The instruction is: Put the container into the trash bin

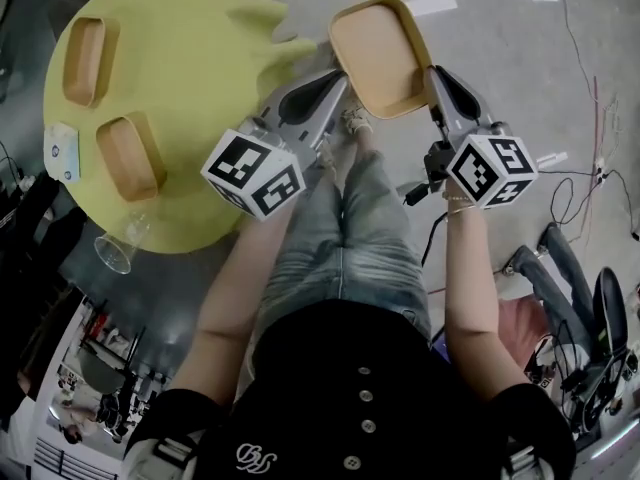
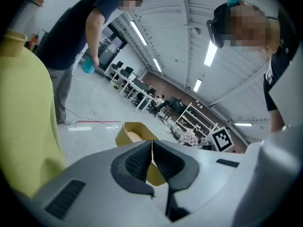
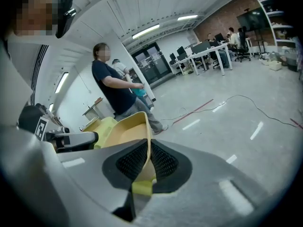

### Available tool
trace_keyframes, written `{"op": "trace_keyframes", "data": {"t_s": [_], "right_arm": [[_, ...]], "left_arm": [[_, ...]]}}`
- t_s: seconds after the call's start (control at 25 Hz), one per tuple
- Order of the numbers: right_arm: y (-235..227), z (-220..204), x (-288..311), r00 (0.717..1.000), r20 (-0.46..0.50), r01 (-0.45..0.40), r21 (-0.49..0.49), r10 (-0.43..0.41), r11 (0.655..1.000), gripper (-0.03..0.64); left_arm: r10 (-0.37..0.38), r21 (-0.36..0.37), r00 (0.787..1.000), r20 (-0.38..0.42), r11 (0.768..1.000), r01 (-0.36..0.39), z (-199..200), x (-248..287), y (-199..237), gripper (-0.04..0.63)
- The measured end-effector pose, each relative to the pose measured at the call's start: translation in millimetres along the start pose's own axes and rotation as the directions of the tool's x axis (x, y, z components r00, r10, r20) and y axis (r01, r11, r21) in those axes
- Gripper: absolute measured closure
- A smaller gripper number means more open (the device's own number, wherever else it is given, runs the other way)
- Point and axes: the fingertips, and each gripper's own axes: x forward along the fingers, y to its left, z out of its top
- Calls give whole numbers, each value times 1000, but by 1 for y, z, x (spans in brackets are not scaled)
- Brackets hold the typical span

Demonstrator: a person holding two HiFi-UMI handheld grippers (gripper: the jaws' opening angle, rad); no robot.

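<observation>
A tan, shallow rectangular container [image 1: 378,56] hangs in the air above the grey floor, just right of the yellow-green table. My left gripper [image 1: 340,80] is shut on its near-left rim and my right gripper [image 1: 432,78] is shut on its right rim. In the left gripper view the thin rim [image 2: 135,132] is pinched between the dark pads of the left gripper [image 2: 152,148]. The right gripper view shows the container's wall [image 3: 125,129] clamped in the right gripper [image 3: 149,148]. No trash bin is in view.
The round yellow-green table [image 1: 190,48] holds two more tan containers [image 1: 85,60] [image 1: 130,155], a small white box [image 1: 62,151] and a clear glass [image 1: 118,248] at its edge. Cables [image 1: 590,88] trail on the floor at right. A person in a dark shirt [image 2: 75,37] stands nearby.
</observation>
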Motion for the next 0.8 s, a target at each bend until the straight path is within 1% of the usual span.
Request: {"op": "trace_keyframes", "data": {"t_s": [0.16,0.4,0.6,0.8], "right_arm": [[-24,-25,-1,999,-47,24,12,-24,1000,594],[-48,-65,0,992,-120,46,35,-41,998,594],[-57,-95,3,987,-151,65,70,-54,995,594],[-63,-130,9,979,-190,98,97,-78,990,594]], "left_arm": [[-4,-16,999,-32,1000,4,-24,14,-1,578],[6,-68,997,-80,998,-12,-64,24,5,578],[-23,-88,996,-89,996,15,-84,25,8,578],[-18,-100,991,-133,995,5,-111,26,25,578]]}}
